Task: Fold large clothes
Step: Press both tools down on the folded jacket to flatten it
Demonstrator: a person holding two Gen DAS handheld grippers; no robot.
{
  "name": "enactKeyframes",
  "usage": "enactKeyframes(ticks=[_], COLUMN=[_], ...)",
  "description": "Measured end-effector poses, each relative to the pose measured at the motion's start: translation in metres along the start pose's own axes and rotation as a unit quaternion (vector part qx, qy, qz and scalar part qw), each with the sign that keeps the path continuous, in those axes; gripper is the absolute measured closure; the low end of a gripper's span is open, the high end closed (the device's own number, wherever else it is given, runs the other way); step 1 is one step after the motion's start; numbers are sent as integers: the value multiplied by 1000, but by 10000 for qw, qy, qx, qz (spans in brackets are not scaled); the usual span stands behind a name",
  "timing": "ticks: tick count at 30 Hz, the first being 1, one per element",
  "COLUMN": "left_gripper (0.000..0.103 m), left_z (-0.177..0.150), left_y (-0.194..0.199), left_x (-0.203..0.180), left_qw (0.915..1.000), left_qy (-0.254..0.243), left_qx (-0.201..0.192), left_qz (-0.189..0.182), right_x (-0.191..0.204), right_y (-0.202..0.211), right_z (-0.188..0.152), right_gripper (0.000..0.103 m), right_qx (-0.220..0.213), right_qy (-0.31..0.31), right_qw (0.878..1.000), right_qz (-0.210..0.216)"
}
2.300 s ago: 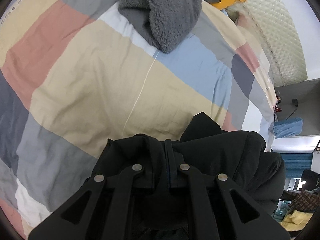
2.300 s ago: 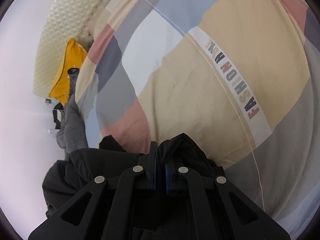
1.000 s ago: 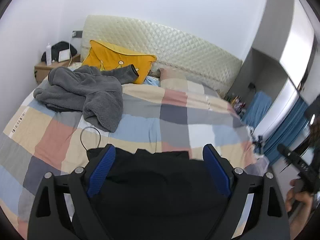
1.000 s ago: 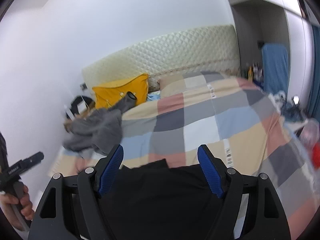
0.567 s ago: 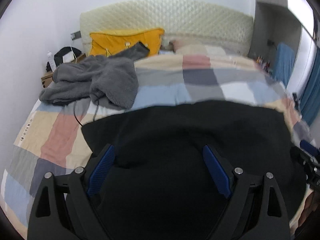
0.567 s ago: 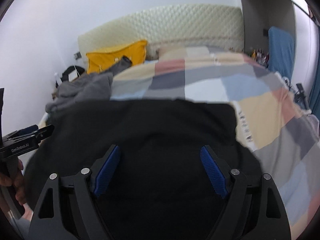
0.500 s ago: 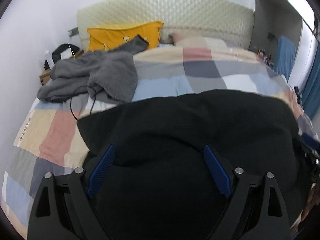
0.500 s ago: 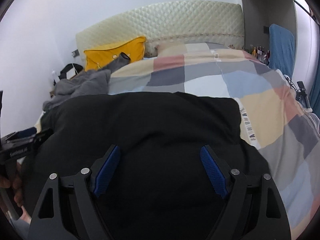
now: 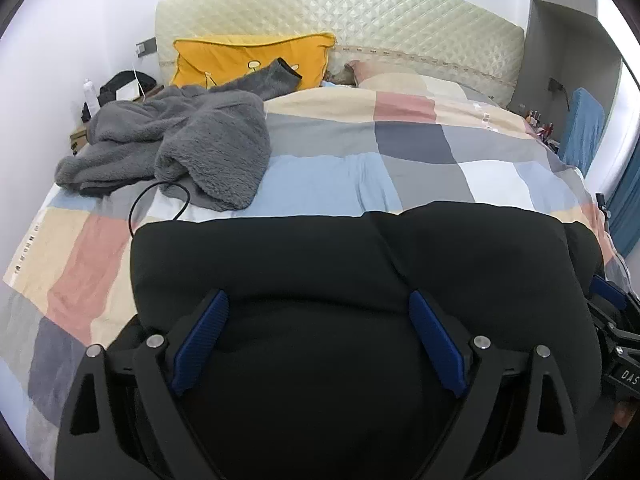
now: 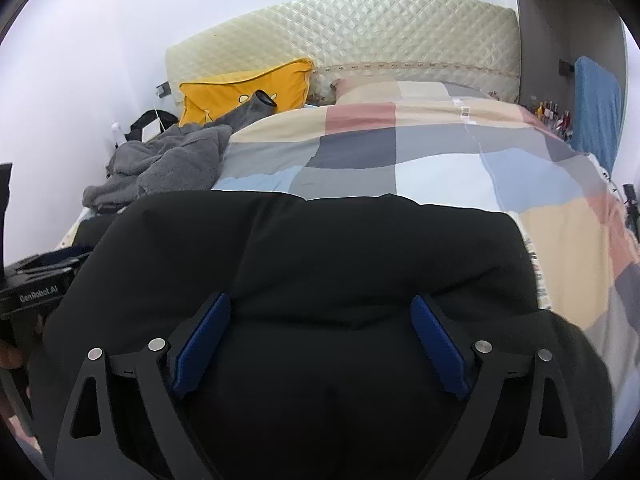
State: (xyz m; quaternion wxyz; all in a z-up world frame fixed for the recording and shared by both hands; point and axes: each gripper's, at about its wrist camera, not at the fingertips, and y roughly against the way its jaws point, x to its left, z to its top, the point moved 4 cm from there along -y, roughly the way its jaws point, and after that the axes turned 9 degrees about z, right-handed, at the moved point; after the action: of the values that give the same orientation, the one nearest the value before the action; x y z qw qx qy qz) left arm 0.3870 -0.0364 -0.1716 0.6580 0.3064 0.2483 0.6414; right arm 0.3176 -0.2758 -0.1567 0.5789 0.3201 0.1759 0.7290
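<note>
Patchwork bedding (image 9: 328, 176) fills the room, and our black garment (image 9: 360, 256) lies spread across the near end of the bed. Both the left gripper (image 9: 316, 340) and right gripper (image 10: 318, 340) hover above it, fingers spread, holding nothing. We should pinch matching corners, lifting evenly to fold cleanly.

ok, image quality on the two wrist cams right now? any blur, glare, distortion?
Left wrist: sharp, no motion blur; strong fisheye bends the headboard and dark vignette at the corners; black garment is underexposed, folds barely readable. Right wrist: also sharp, same barrel bend, soft even light; white wall is bright, no hard glare; garment again near-featureless.
</note>
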Motion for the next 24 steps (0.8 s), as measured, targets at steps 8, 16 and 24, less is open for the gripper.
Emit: enactKeyframes(ticks=[8, 16, 24], left_gripper=[10, 8, 8], left_z=[15, 5, -5], left_y=[-41, -48, -31], left_x=[-7, 4, 19], left_qw=[9997, 9987, 9963], left_qy=[94, 439, 603], left_qx=[202, 139, 150], left_qz=[58, -195, -601], right_x=[-15, -16, -13], right_y=[-37, -44, -9], right_z=[19, 16, 9], right_gripper=[7, 5, 7], right_qx=[49, -121, -144], right_qy=[-150, -156, 134], right_qw=[9999, 9996, 9993], right_qz=[46, 200, 317])
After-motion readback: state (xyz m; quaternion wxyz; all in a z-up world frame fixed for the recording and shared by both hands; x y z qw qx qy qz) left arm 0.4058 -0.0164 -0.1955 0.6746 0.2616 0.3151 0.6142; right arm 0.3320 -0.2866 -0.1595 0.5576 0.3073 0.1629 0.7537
